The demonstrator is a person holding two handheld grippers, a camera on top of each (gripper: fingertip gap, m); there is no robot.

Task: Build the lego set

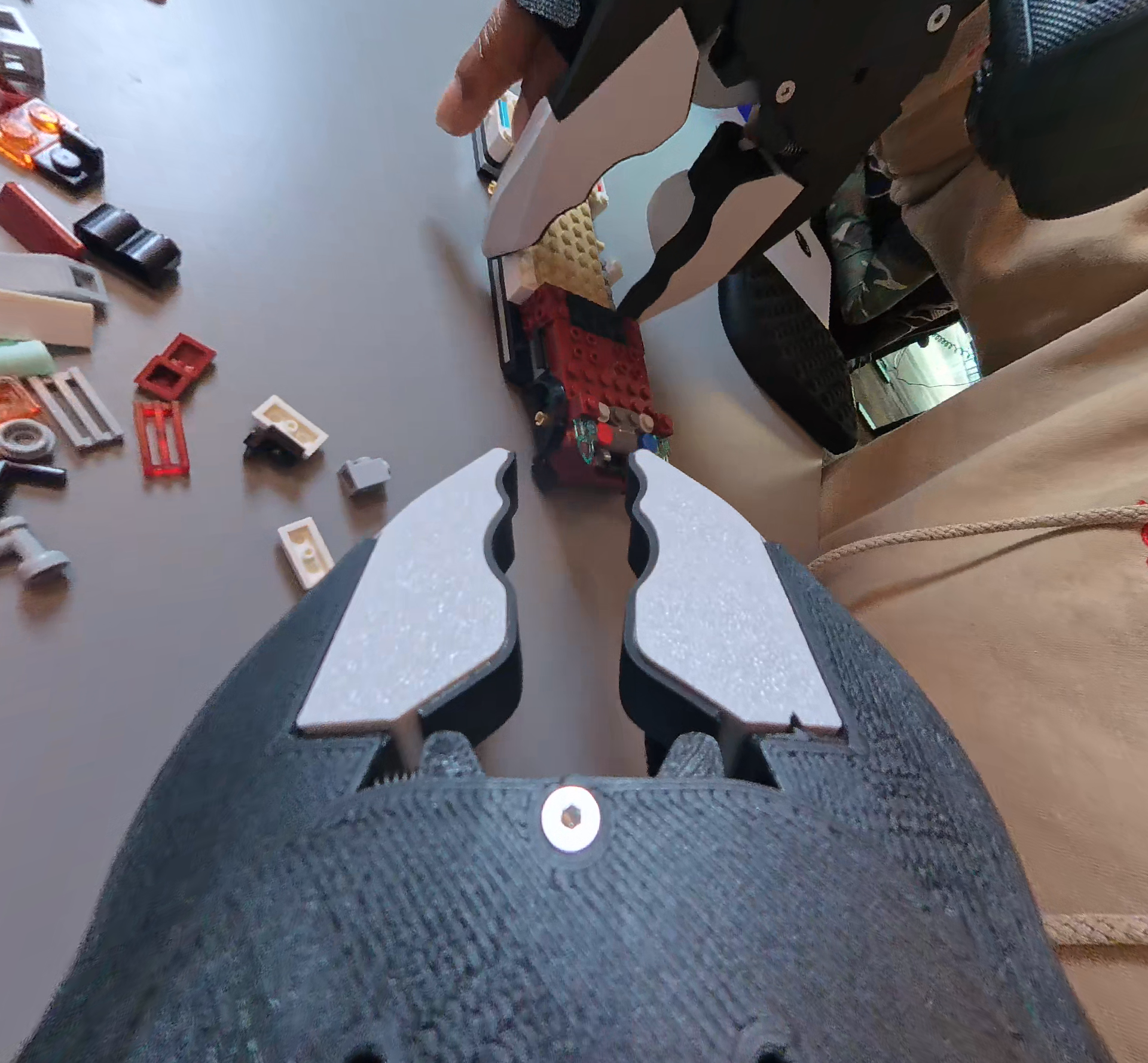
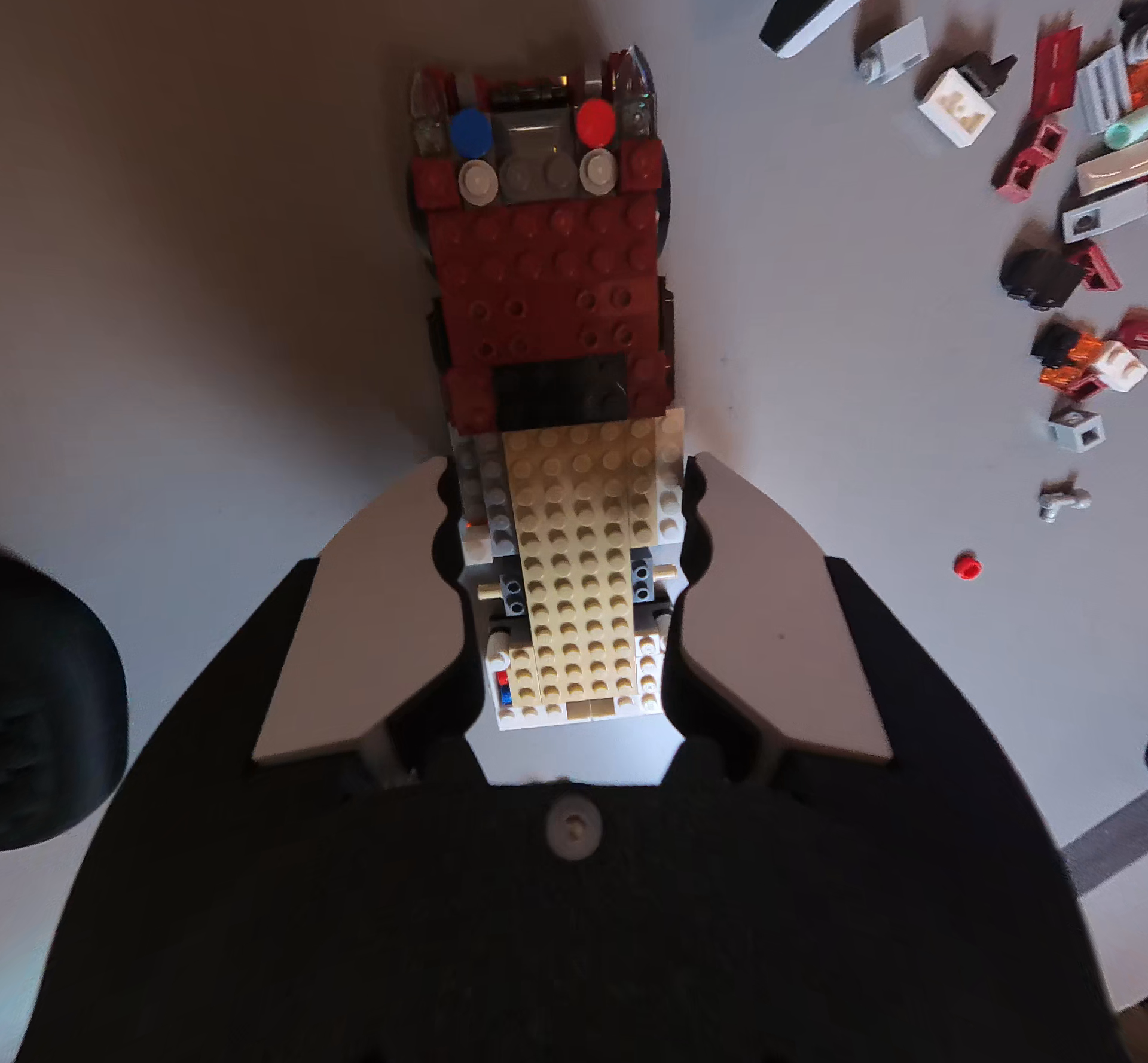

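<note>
On the brown table (image 1: 323,101) we see the brick truck (image 2: 553,300), its tan bed between our right gripper (image 2: 565,474)'s parted fingers. Our left gripper (image 1: 571,468) gapes bare just before its nose. Loose bricks (image 1: 81,319) lie scattered; only the left view shows a hand (image 1: 491,70).

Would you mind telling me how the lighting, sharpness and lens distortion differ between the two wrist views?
Left wrist view: evenly lit, the brick-built vehicle fairly sharp, the loose bricks stretched and softened toward the left edge by the wide-angle lens. Right wrist view: dimmer, shadow falling over the table on its left side, the gripper body nearly black, and the scattered bricks at the right edge smeared.
</note>
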